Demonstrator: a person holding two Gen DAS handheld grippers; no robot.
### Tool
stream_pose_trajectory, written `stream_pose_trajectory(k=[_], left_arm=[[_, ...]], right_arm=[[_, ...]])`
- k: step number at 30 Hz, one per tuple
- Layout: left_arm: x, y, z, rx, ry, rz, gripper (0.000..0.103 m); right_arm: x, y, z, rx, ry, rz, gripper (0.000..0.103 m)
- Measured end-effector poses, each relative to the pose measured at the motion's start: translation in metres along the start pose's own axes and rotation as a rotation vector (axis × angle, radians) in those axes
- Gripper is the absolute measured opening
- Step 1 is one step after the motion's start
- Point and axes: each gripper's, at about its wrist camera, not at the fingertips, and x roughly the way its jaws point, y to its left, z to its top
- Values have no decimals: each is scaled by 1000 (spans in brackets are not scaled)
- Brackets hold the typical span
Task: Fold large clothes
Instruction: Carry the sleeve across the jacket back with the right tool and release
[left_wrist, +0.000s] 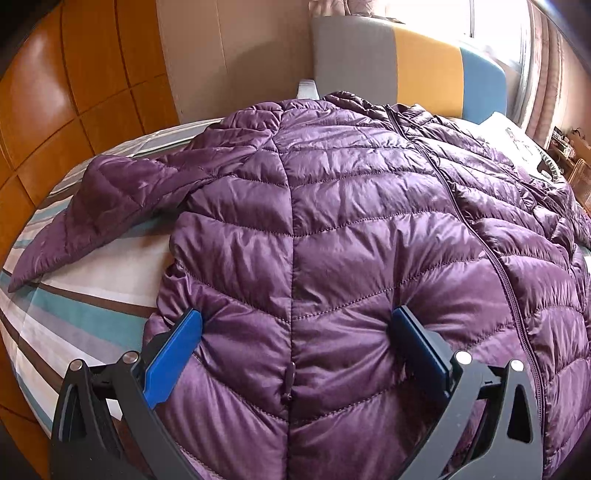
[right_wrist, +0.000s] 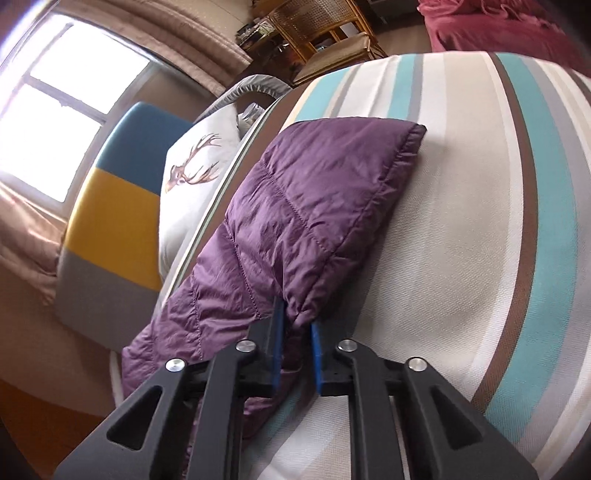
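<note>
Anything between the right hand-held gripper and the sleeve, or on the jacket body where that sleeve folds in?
Nothing visible. The right hand-held gripper is already pinching the sleeve. The jacket lies bare on the striped bed, with only the open left hand-held gripper pressing on it.

A striped bedsheet (right_wrist: 480, 221) covers the bed. A deer-print pillow (right_wrist: 195, 173) leans against a grey, yellow and blue headboard (right_wrist: 110, 206). A wicker chair (right_wrist: 325, 26) stands beyond.

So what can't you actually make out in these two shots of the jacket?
- Left wrist view: purple jacket hem, cut off by the bottom edge and the left gripper.
- Right wrist view: fold of the sleeve inside the right gripper, hidden by its fingers.
- Right wrist view: clutter around the wicker chair, too small.
</note>
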Motion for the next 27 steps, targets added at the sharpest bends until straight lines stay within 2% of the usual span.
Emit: stream_pose_trajectory(k=[6, 11, 14, 16, 22, 27], left_arm=[[-2, 1, -3, -2, -3, -28, 101], [-12, -2, -13, 39, -20, -61, 101], [-13, 5, -9, 51, -2, -82, 101], [-11, 10, -3, 59, 9, -83, 101], [5, 24, 19, 35, -5, 41, 101], [18, 37, 17, -25, 19, -34, 101]], right_arm=[[-26, -5, -3, -32, -44, -27, 6], [-61, -9, -12, -113, -128, -106, 6], [-66, -6, -11, -166, -152, -132, 6], [-69, 7, -11, -231, -178, -147, 6], [-87, 67, -29, -490, -262, -126, 6], [-91, 118, -70, -707, -270, -55, 6]])
